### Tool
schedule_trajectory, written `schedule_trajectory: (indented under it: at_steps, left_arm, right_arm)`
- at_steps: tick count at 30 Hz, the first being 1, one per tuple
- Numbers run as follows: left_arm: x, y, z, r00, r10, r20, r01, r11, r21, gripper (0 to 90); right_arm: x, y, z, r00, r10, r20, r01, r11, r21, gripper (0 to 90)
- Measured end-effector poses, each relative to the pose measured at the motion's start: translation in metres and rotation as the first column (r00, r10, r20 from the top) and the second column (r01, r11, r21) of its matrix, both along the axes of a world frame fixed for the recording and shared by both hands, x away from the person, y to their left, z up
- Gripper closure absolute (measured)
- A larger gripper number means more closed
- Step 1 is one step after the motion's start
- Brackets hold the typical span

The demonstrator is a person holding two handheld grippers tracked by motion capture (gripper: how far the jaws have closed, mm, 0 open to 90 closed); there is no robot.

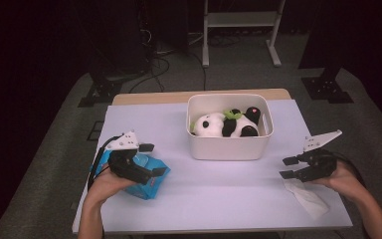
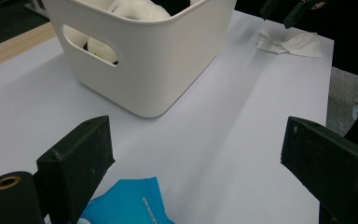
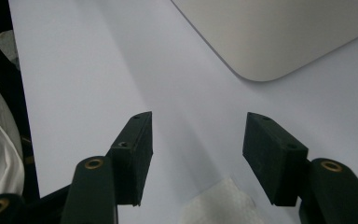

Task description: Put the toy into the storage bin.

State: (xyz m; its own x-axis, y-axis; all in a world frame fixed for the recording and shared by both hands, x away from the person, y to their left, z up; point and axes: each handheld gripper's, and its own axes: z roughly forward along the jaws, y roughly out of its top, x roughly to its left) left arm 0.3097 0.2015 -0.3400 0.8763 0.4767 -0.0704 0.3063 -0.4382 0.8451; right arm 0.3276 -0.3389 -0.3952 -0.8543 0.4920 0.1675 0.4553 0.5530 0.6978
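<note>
Tissue [image 3: 219, 205] cut off beneath wide right gripper [image 3: 196, 154], left gripper [image 2: 196, 163] wide over half-hidden blue pack [image 2: 126, 205].

One white bin [image 1: 229, 144], one plush panda [image 1: 226, 124], one blue tissue pack [image 1: 151, 184], one white tissue [image 1: 308, 199], two grippers

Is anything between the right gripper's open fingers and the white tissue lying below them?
Nothing visible. The right gripper hangs open just above the tissue, with only bare table cover around; the bin stands well aside.
</note>
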Motion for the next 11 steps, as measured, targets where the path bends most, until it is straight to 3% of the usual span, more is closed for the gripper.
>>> schedule_trajectory:
  at_steps: [11]
  left_arm:
    - [-0.0009,-0.0019,0.0002,1.0,-0.006,0.006,0.006,0.9999,0.013,7.9]
  right_arm:
    - [-0.0108,-0.0047,-0.0081,0.9998,-0.017,0.004,0.017,0.9994,0.031,40.9]
